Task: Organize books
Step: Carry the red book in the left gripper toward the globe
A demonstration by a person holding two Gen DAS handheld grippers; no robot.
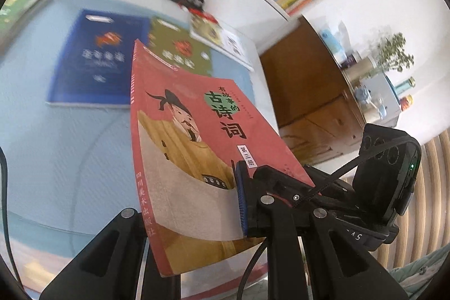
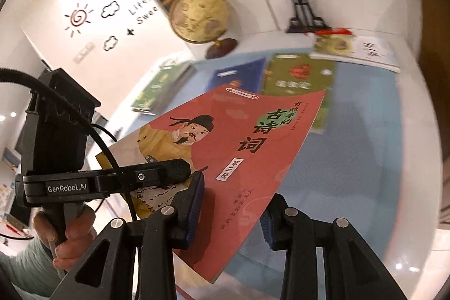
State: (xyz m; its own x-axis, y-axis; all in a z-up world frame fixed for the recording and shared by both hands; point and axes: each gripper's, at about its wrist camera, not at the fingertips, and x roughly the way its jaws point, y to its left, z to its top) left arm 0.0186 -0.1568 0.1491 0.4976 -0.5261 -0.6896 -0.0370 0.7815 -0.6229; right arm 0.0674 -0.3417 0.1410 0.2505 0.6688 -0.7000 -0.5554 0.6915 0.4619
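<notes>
Both my tools grip 1 red book (image 1: 197,137), held tilted above the blue desk (image 1: 56,159). My left tool (image 1: 194,204) is clamped on its lower edge; my right tool (image 2: 230,215) clamps the same book. The blue book (image 1: 98,61) and green book (image 1: 182,49) lie flat on the desk beyond.

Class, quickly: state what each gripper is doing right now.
Left gripper: shut on the red book.
Right gripper: shut on the same red book.
</notes>
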